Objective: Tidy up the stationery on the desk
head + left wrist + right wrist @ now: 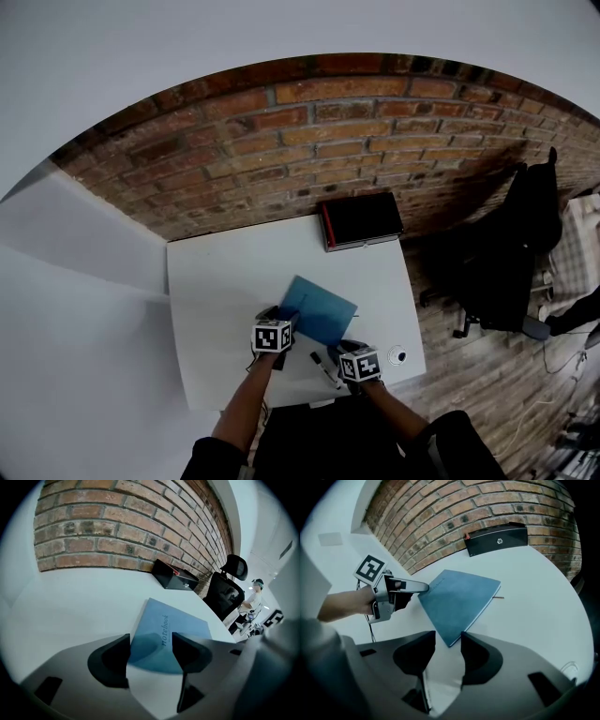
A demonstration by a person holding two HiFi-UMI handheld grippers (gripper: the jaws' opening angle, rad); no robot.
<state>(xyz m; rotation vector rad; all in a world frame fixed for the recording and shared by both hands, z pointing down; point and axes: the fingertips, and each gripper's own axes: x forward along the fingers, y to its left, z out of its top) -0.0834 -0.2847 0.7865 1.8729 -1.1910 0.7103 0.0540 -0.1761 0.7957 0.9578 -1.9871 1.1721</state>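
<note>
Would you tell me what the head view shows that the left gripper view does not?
Head view only: a black-and-white marker pen and a small round white object on the white desk. Left gripper view only: the word "notebook" on the blue rectangular notebook, and the left gripper with jaws standing apart. Both: that notebook, the flat black case by the brick wall, the black office chair.

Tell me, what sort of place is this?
Likely an office or study: a white desk by a brick wall, a black office chair nearby, and a blue notebook lying on the desk.
</note>
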